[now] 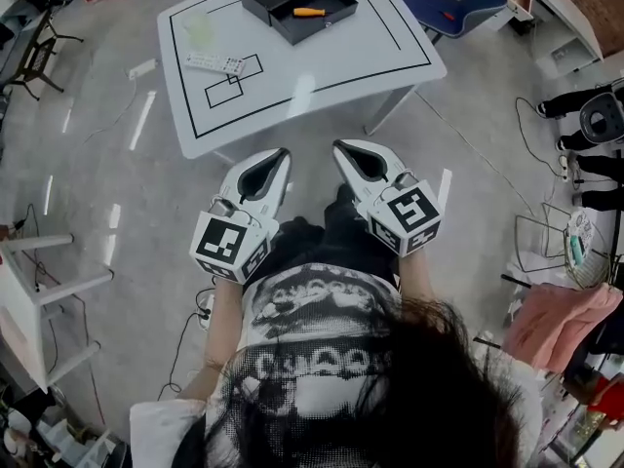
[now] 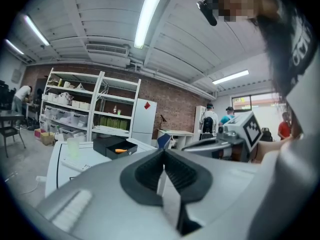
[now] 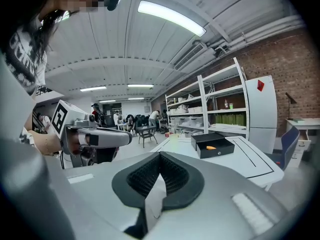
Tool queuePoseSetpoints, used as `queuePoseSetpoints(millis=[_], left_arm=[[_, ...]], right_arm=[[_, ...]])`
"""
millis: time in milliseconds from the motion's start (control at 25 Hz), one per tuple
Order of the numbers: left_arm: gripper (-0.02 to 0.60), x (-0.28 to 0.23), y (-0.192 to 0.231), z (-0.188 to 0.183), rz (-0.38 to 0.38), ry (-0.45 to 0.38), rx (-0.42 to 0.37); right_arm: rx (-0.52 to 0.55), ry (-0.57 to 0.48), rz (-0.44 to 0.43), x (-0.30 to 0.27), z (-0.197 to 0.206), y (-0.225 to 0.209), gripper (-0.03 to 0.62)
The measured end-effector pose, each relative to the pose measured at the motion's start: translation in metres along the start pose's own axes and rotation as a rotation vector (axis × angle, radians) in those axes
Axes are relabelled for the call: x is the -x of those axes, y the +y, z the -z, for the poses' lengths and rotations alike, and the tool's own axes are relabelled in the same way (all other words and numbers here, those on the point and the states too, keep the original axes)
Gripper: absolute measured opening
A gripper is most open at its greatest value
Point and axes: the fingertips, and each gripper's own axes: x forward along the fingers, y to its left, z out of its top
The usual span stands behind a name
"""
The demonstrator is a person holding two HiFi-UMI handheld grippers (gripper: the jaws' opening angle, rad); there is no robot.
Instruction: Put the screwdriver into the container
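An orange-handled screwdriver lies inside the black container, an open drawer-like box on the far part of the white table. The left gripper view shows the screwdriver in the container, and the right gripper view shows the screwdriver in the container too. My left gripper and right gripper hang side by side in front of me, well short of the table, both shut with nothing between the jaws.
A clear plastic cup and a remote control lie on the table's left part, near black outlined rectangles. A blue chair stands at the far right. Cables run over the floor, and white furniture stands at the left.
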Motion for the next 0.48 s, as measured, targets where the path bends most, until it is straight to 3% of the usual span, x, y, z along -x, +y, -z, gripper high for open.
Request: queuePoseSetpoints(millis=[480], left_arm=[[0.000, 0.0020, 0.0033, 0.0050, 0.000, -0.015, 0.010]], right_arm=[[0.005, 0.016, 0.010, -0.0081, 0.0014, -0.0024, -0.003]])
